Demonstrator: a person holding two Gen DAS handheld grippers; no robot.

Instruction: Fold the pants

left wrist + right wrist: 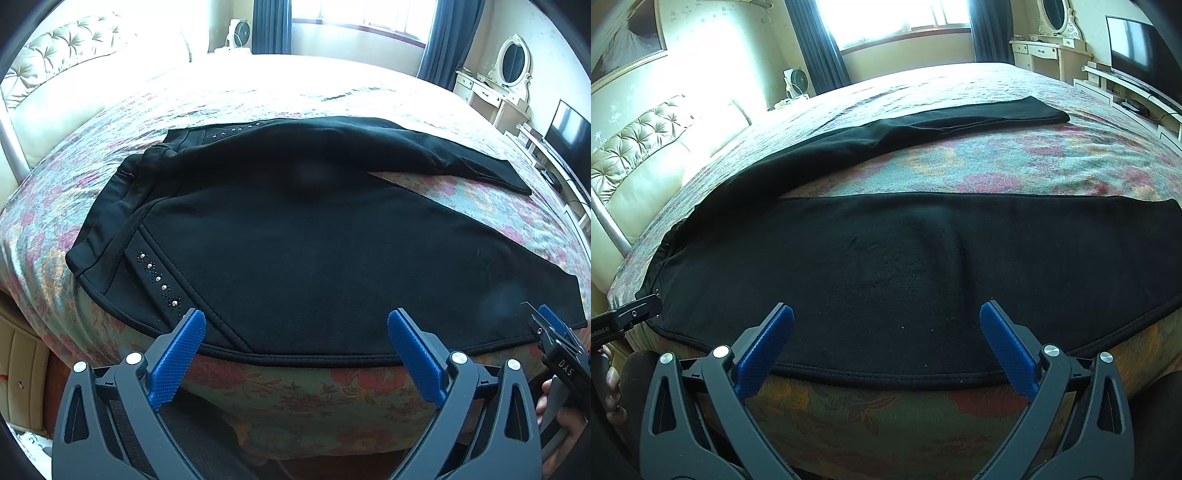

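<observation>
My left gripper (295,343) hovers with its 2 blue-padded fingers (177,360) spread wide, holding nothing, just above the near hem of the black pants (314,251). The pants lie flat on the floral bedspread (295,398), waistband toward the left, where a row of studs (159,278) trims the pocket, and the 2 legs fan apart toward the right with a wedge of bedspread between them. My right gripper (886,343) is likewise spread and empty, poised over the near leg (905,273) close to its lower seam; the far leg (960,116) stretches away toward the television (1137,51). A tufted headboard (646,147) borders the bed on the left.
</observation>
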